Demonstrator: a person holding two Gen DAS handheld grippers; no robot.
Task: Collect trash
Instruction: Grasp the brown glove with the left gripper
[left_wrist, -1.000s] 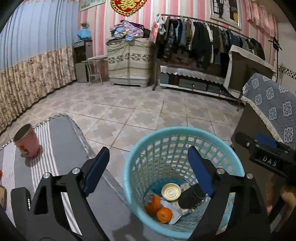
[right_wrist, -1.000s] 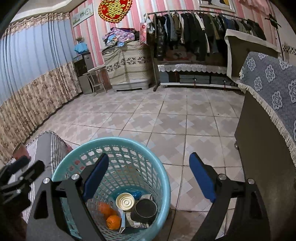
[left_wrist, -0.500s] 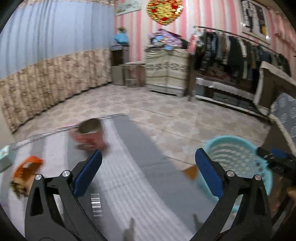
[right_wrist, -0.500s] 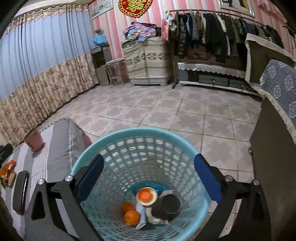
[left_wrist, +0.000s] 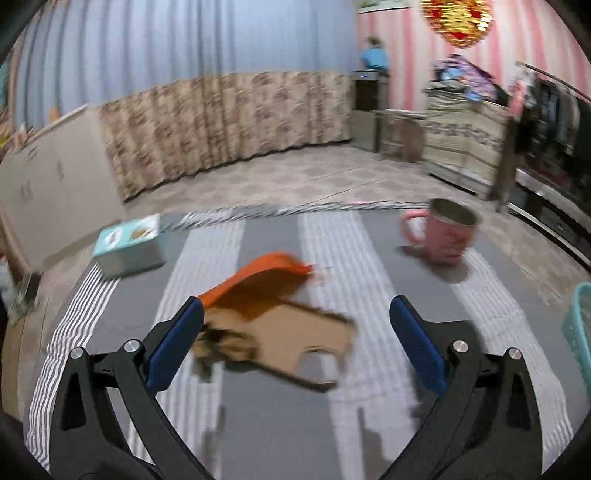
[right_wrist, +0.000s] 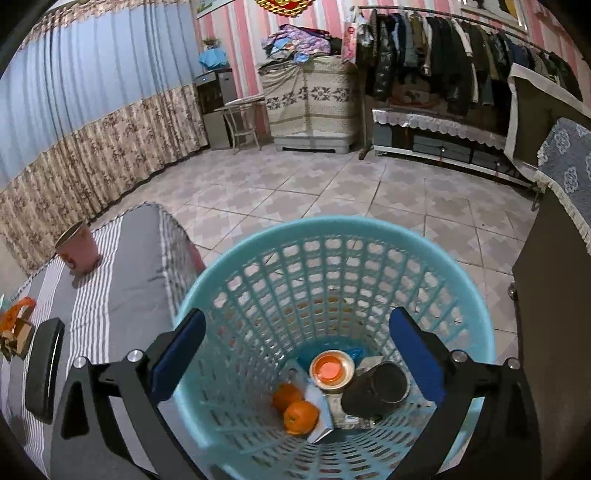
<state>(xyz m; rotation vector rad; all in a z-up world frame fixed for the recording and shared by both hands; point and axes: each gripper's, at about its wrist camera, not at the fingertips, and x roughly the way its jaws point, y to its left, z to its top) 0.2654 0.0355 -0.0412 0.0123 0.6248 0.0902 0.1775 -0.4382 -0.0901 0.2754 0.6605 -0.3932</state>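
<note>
Striped bed (left_wrist: 369, 258) carries pink mug (left_wrist: 443, 236), teal box (left_wrist: 129, 247), seemingly torn cardboard (left_wrist: 288, 332).

2 oranges (right_wrist: 301, 417), 1 basket (right_wrist: 476, 306), 1 mug (left_wrist: 445, 236)

Left wrist view looking down along its fingers, close above the striped cloth (left_wrist: 266, 424), pink mug (left_wrist: 443, 236) ahead, right wrist view looking steeply down into the teal basket (right_wrist: 424, 243), both sharing mug, cloth and basket.
</note>
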